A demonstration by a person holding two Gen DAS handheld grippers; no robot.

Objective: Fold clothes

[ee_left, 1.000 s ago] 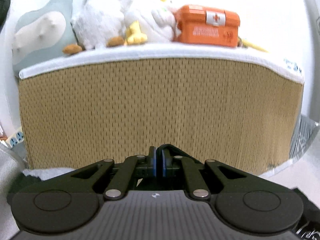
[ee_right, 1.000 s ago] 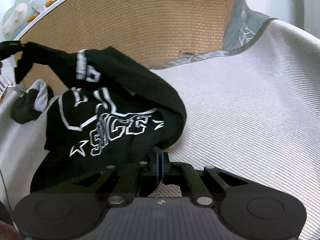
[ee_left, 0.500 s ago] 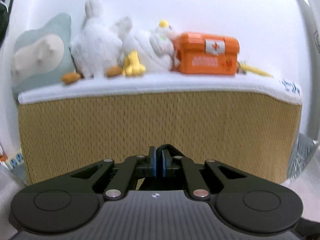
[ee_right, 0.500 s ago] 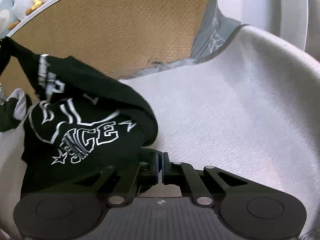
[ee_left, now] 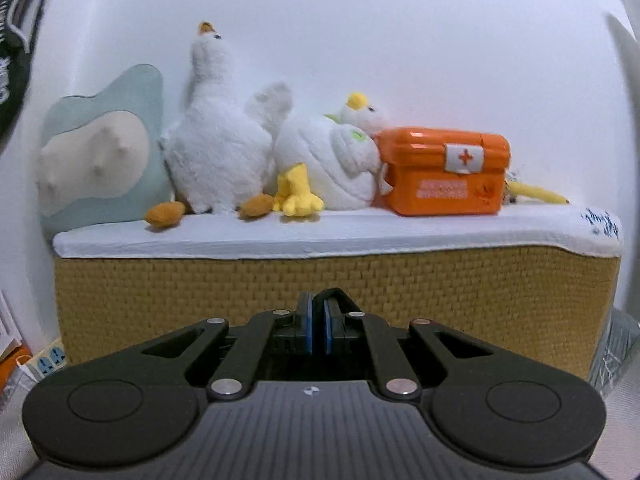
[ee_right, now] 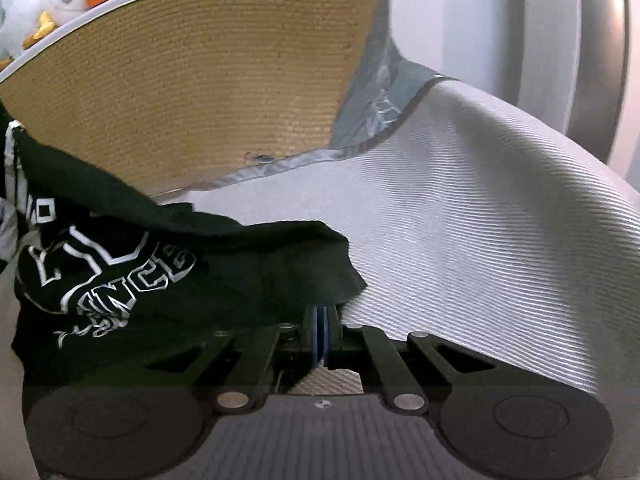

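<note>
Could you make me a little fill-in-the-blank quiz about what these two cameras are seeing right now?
1. The right gripper is shut on a ____ shirt with white lettering.
2. The shirt hangs over a ribbed ____ bed cover.
3. The first-aid box beside the plush ducks is ____.
4. On the box's white label is a red ____.

Missing words: black; white; orange; cross
</note>
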